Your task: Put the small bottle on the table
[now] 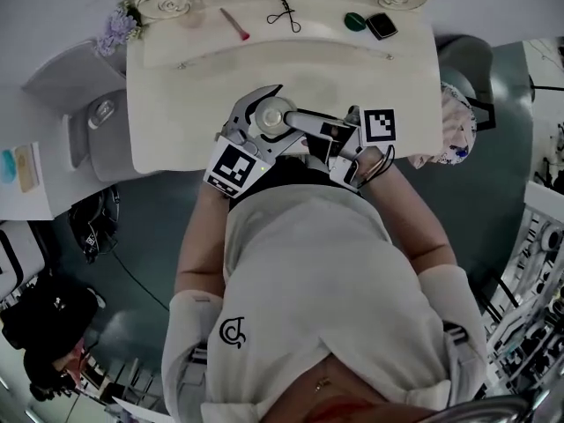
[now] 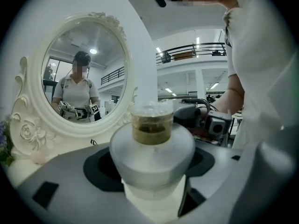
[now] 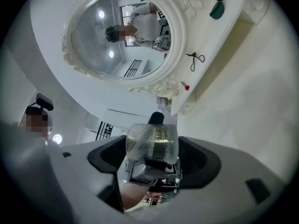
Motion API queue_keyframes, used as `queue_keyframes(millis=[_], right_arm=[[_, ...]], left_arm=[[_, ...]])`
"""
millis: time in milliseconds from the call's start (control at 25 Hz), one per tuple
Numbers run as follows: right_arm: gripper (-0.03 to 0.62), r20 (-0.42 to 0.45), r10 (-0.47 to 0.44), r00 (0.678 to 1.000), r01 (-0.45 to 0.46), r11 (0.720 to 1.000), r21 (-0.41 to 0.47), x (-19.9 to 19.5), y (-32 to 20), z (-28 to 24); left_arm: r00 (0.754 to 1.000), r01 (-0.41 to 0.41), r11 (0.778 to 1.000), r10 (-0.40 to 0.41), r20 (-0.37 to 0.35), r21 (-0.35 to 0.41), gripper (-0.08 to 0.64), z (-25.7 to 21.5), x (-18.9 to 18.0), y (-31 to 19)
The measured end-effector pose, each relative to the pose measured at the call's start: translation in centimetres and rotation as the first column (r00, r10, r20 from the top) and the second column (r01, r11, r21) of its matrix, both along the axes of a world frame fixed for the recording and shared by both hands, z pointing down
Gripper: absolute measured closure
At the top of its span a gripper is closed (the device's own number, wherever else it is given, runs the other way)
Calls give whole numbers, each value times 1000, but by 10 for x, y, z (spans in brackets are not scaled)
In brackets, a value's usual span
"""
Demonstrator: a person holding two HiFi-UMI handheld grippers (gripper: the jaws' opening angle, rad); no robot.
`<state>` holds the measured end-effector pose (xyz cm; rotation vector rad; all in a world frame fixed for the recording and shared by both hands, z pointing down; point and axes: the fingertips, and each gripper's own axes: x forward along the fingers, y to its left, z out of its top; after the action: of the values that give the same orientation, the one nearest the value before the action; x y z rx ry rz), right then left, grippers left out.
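Note:
The small bottle (image 1: 272,115) has a frosted white round body (image 2: 152,149), a gold neck and a clear cap (image 2: 151,112). It is held in the air over the near part of the white vanity table (image 1: 176,104). My left gripper (image 1: 263,122) is shut on the bottle's body, which fills the space between its jaws in the left gripper view. My right gripper (image 1: 298,123) comes in from the right and is shut on the clear cap (image 3: 153,141). The two grippers meet close to the person's chest.
At the back of the table stand an ornate oval mirror (image 2: 84,78), a red-tipped stick (image 1: 234,24), a black eyelash curler (image 1: 284,14), a green item (image 1: 354,21) and a black compact (image 1: 382,25). Purple flowers (image 1: 115,29) sit back left. A grey chair (image 1: 101,130) stands left of the table.

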<state>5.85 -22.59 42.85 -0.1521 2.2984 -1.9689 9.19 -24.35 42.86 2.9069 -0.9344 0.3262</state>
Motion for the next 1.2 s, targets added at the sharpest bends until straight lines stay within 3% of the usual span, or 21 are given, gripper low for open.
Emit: queue_keyframes(millis=[360, 520, 800, 1200], right_arm=[[258, -53, -27, 998, 23, 997, -73, 10, -28, 57], [256, -151, -27, 988, 15, 997, -81, 14, -38, 89], [301, -263, -47, 964, 12, 991, -132, 20, -43, 122], [308, -233, -44, 971, 3, 985, -171, 21, -50, 154]], left_arm=[[996, 43, 998, -39, 75, -49, 209, 60, 4, -29], [989, 55, 994, -41, 141, -96, 209, 99, 2, -36], [986, 77, 984, -51, 160, -161, 209, 133, 1, -41], [981, 54, 974, -10, 196, -221, 209, 166, 2, -47]])
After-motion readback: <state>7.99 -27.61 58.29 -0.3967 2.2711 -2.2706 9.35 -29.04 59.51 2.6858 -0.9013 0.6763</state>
